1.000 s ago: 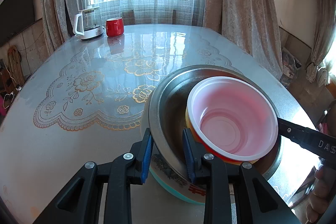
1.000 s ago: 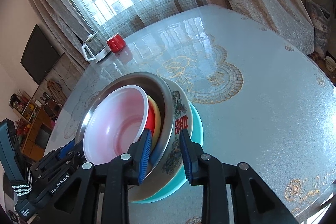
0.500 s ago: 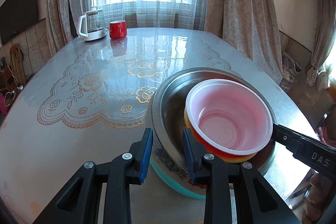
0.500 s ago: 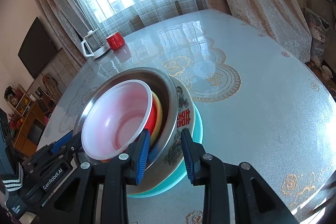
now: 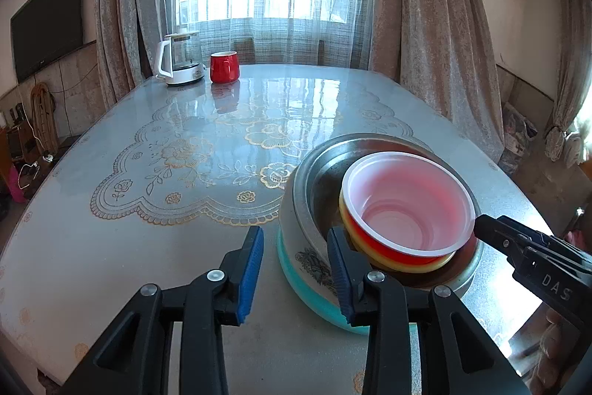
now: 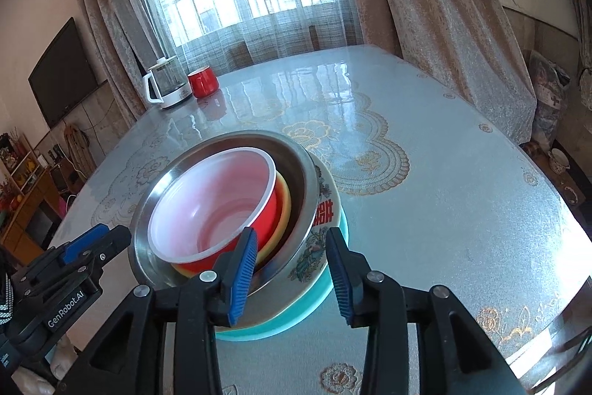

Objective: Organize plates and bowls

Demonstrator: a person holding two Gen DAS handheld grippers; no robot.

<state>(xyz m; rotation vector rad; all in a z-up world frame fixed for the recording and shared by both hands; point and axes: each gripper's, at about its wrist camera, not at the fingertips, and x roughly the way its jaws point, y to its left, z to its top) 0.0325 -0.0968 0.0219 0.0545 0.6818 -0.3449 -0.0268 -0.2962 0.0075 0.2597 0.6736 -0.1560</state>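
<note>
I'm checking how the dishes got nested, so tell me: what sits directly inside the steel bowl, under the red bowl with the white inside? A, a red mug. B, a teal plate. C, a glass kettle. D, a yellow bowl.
D: a yellow bowl shows as a rim just below the red bowl, both nested inside the steel bowl.

Table bears kettle, red mug, seemingly turquoise-bottomed bowl stack.
</note>
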